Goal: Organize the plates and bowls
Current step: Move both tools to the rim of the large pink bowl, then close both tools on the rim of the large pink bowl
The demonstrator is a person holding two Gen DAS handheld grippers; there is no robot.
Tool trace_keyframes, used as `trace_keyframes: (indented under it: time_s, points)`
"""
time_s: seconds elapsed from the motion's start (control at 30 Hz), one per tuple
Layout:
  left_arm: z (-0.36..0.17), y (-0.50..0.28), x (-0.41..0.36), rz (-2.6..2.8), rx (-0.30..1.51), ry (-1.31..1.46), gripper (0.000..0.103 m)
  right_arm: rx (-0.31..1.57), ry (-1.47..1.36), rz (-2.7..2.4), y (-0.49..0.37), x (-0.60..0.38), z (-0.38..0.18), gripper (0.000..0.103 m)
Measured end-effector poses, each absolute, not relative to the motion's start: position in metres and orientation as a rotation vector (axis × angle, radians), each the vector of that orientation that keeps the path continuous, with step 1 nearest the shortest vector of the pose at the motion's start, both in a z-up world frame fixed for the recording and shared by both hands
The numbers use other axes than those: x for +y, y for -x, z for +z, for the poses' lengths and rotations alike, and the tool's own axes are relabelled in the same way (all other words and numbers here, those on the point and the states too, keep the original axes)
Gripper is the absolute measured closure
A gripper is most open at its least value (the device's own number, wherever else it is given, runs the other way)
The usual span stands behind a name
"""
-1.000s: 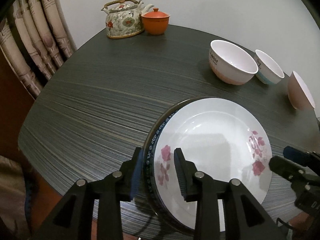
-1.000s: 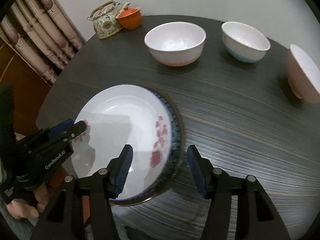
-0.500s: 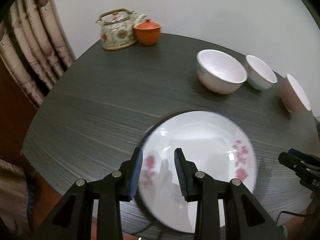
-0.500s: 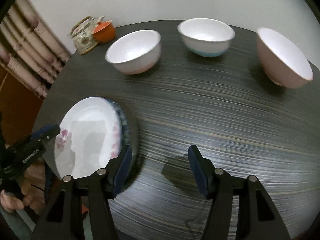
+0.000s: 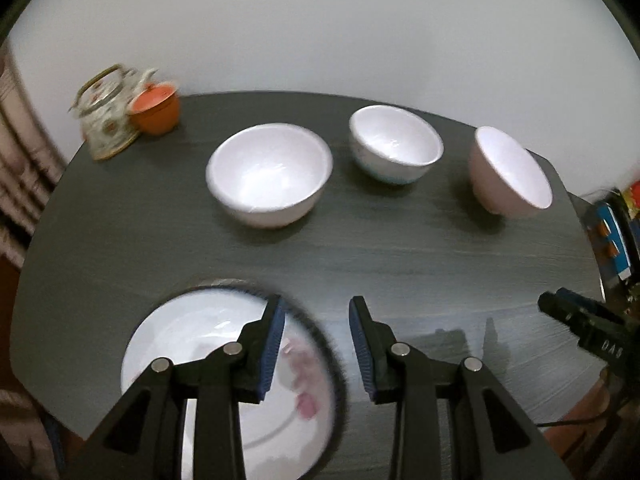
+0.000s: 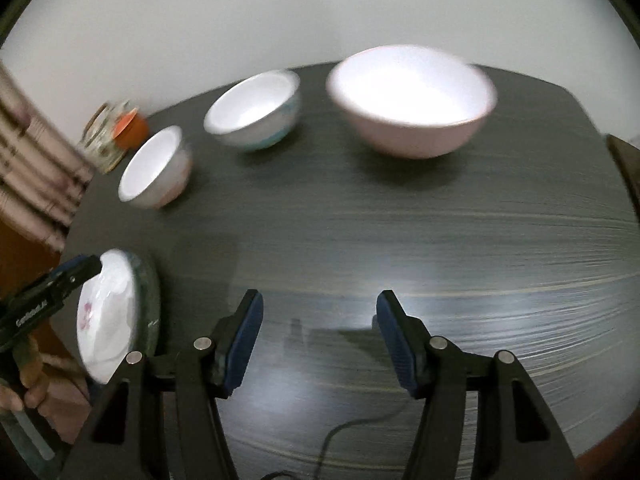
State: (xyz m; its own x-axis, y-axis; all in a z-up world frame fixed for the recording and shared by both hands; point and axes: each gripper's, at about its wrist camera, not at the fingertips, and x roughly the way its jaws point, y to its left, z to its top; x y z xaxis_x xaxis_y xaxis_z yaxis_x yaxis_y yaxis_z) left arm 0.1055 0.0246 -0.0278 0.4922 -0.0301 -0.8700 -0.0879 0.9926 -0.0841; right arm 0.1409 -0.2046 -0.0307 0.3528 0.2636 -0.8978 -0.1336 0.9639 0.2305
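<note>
Left gripper [image 5: 316, 344] is hanging over the near edge of the dark wood-grain table [image 5: 400, 256] with its blue pads a bit apart and nothing clamped between them, so it's released. Its left finger is sitting in front of the plate stack [image 5: 224, 376]: a white plate with pink flowers lying on a dark blue-rimmed one, right at the table's near-left edge. Everything's pretty motion-blurred, so whether the pad is actually touching the rim, can't say.

Right gripper [image 6: 320, 340] is also spread open and holding nothing, just pointing down at bare tabletop. In its view the plates are showing off to the left, with the other gripper's tip beside them and a bit of the person's hand [image 6: 24, 384] below.

Further out, three bowls are standing in a row across the far side: a white bowl with a pinkish base [image 5: 269, 175], a white bowl with a teal band [image 5: 396, 149], and a pink bowl [image 5: 510, 172], all well apart from the plates. At the far-left corner a floral teapot [image 5: 105, 114] is touching an orange lidded cup [image 5: 156, 106], and a striped curtain [image 6: 28, 160] is hanging past them.
</note>
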Motion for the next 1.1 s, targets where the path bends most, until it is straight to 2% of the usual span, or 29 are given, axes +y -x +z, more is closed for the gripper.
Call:
trace_keyframes:
  time_s: [0.3,0.57,0.8,1.1]
  points:
    - [-0.013,-0.179,-0.034,-0.086,1.070,0.100,0.066,1.114,-0.171,0.159,-0.189,-0.279,-0.006,0.045]
    - [-0.010,-0.254,-0.082,-0.169,1.100,0.220,0.066,1.152,-0.243,0.092,-0.249,-0.322,-0.016,0.044]
    - [-0.029,-0.304,-0.112,-0.173,1.155,0.280,0.066,1.185,-0.264,0.064,-0.285,-0.336,-0.031,0.044]
    - [-0.063,-0.327,-0.115,-0.143,1.219,0.321,0.066,1.223,-0.320,0.078,-0.308,-0.343,-0.053,0.045]
